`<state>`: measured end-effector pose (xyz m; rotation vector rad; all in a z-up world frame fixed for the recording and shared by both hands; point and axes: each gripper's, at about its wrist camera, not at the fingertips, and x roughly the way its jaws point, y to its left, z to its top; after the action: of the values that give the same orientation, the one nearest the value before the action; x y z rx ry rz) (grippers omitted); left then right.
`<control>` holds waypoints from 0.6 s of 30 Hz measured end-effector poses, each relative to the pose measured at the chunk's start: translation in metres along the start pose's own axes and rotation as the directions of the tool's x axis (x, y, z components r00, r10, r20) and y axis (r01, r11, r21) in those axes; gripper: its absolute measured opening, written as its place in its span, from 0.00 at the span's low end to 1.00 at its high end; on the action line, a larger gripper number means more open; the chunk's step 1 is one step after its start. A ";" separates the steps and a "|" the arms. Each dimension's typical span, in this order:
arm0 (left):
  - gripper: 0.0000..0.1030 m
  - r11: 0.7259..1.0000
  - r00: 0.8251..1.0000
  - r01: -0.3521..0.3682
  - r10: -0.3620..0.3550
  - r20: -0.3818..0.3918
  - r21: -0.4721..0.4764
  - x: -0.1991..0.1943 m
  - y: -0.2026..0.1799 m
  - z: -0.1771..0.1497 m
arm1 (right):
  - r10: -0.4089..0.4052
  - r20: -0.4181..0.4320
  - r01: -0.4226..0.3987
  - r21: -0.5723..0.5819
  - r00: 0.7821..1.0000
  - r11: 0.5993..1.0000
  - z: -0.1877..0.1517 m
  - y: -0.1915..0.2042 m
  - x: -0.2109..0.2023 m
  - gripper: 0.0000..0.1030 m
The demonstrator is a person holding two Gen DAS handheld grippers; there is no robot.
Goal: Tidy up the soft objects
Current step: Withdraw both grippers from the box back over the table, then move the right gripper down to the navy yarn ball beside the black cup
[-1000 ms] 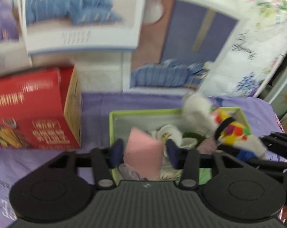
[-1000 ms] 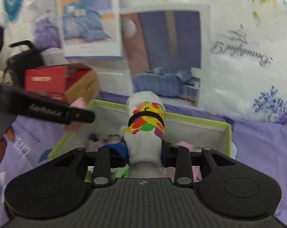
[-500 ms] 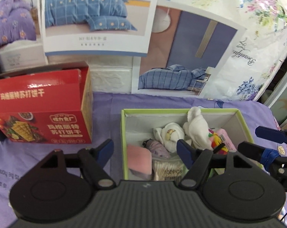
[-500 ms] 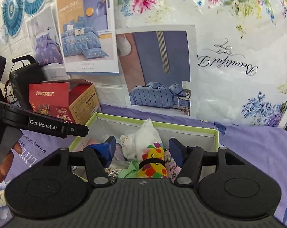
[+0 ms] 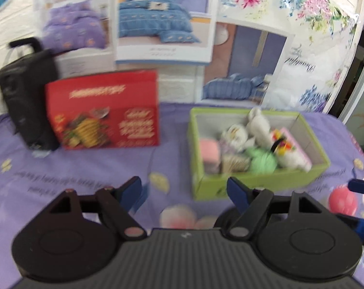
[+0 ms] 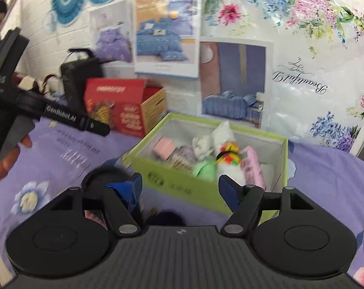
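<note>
A green box (image 5: 259, 180) (image 6: 182, 183) stands on the purple cloth and holds several soft things: a pink sponge (image 5: 209, 151) (image 6: 164, 147), a white plush (image 5: 256, 122) (image 6: 224, 132), a white sock with coloured dots (image 5: 289, 155) (image 6: 229, 159) and a green ball (image 5: 261, 161) (image 6: 203, 169). My left gripper (image 5: 184, 189) hovers short of the box, its jaws opening with nothing between them. My right gripper (image 6: 180, 184) is before the box's near wall, its jaws opening, nothing between them. The left gripper's body (image 6: 49, 115) shows in the right wrist view with a hand on it.
A red carton (image 5: 104, 113) (image 6: 124, 108) stands left of the green box, with a black speaker (image 5: 27, 101) (image 6: 80, 77) beside it. Bedding posters and a floral package line the wall behind. A dark round thing (image 6: 102, 178) lies by my right gripper's left finger.
Both grippers let go of their loads, the pink sponge and the dotted sock, which now lie in the box. Both have pulled back from the box and stand wider apart.
</note>
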<state>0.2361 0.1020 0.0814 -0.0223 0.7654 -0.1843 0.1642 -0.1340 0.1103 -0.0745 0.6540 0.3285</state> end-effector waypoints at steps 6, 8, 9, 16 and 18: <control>0.76 0.999 0.997 -0.027 0.023 -0.078 -0.047 -0.016 0.028 -0.074 | 0.104 -0.062 -0.105 -0.019 0.993 0.994 -0.064 0.036 -0.013 0.54; 0.76 0.997 0.993 -0.035 0.027 -0.118 -0.065 -0.015 0.033 -0.100 | 0.134 -0.100 -0.137 -0.030 0.986 0.990 -0.081 0.048 -0.004 0.55; 0.76 0.996 0.990 -0.035 0.023 -0.139 -0.082 -0.014 0.036 -0.112 | 0.137 -0.115 -0.142 -0.039 0.984 0.989 -0.086 0.051 0.001 0.54; 0.76 0.985 0.974 -0.011 -0.029 -0.225 -0.174 -0.004 0.045 -0.165 | 0.128 -0.178 -0.159 -0.173 0.976 0.972 -0.075 0.053 0.032 0.55; 0.76 0.980 0.973 0.000 -0.047 -0.227 -0.201 -0.001 0.049 -0.169 | 0.111 -0.175 -0.147 -0.211 0.978 0.966 -0.066 0.048 0.042 0.55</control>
<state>0.1267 0.1588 -0.0443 -0.2035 1.0143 -0.1331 0.1410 -0.0880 0.0341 -0.2762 0.7834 0.5258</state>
